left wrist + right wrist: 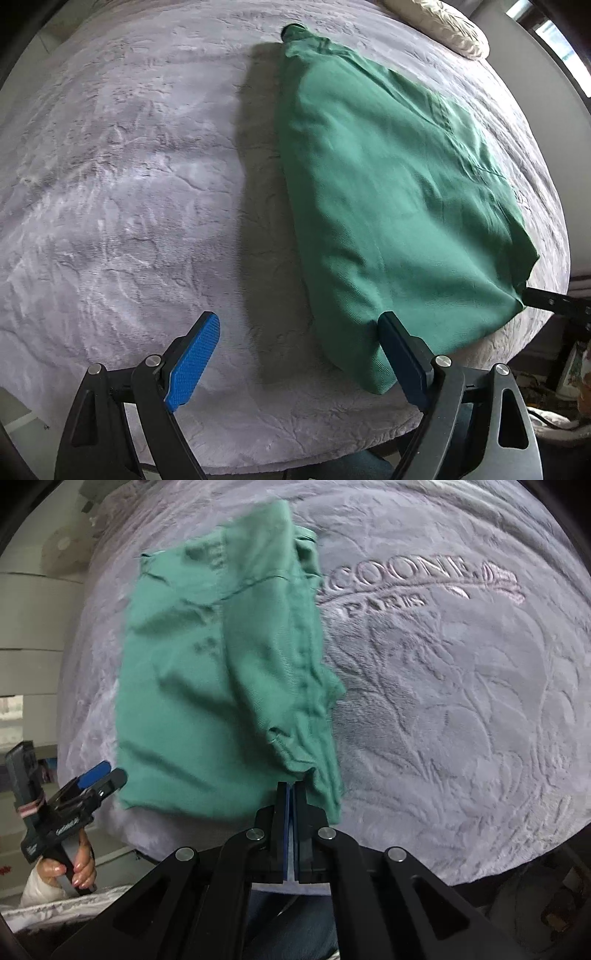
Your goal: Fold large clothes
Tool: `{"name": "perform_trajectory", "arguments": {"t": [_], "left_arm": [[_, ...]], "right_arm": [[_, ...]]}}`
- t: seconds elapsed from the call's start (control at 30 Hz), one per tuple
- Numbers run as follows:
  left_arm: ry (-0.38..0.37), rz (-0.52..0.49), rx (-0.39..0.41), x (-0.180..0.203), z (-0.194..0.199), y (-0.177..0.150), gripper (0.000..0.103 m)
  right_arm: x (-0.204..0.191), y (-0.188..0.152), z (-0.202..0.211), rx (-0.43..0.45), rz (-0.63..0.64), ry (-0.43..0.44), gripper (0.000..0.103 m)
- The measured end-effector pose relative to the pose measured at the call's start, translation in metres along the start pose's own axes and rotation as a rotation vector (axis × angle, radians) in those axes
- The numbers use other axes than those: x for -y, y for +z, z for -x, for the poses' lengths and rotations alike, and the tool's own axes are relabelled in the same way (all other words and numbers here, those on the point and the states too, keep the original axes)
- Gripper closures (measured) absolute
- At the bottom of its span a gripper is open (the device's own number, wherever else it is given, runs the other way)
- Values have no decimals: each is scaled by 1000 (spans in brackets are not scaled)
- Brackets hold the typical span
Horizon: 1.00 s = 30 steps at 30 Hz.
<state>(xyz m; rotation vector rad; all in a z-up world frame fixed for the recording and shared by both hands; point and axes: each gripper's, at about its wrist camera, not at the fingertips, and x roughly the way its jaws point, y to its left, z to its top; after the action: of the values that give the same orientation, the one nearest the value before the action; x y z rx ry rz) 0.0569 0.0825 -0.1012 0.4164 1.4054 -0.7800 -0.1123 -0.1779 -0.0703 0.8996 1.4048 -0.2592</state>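
Observation:
A green garment [388,192] lies folded on the grey plush blanket [129,177], its near end raised off the blanket. My left gripper [299,326] stands open, and the garment's near left corner sits loose between its blue pads [195,362]. Its right finger touches the cloth edge. The right gripper [554,301] enters at the right edge, at the garment's other near corner. In the right wrist view my right gripper [291,788] is shut on a bunched corner of the green garment [207,686]. The left gripper [107,773] shows at the cloth's left edge, held by a hand [79,871].
The blanket [461,701] bears embossed leaves and the word PARIS [384,605]. A cream pillow [443,29] lies at the far right of the bed. The bed's near edge runs just below both grippers. White furniture [29,627] stands to the left.

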Motion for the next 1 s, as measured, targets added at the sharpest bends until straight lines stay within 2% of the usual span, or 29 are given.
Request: {"name": "perform_trajectory", "arguments": {"t": [0.33, 0.5, 0.73, 1.0], "left_arm": [[58, 8, -7, -4, 9, 2, 15], [66, 17, -9, -1, 13, 3, 15], [61, 41, 33, 2, 31, 15, 15], [90, 57, 25, 9, 46, 27, 15]], "right_arm": [[-24, 10, 17, 48, 35, -8, 100], [-27, 12, 17, 57, 26, -11, 100], [-41, 22, 30, 104, 38, -32, 99], [-54, 35, 42, 120, 55, -49, 99]]}}
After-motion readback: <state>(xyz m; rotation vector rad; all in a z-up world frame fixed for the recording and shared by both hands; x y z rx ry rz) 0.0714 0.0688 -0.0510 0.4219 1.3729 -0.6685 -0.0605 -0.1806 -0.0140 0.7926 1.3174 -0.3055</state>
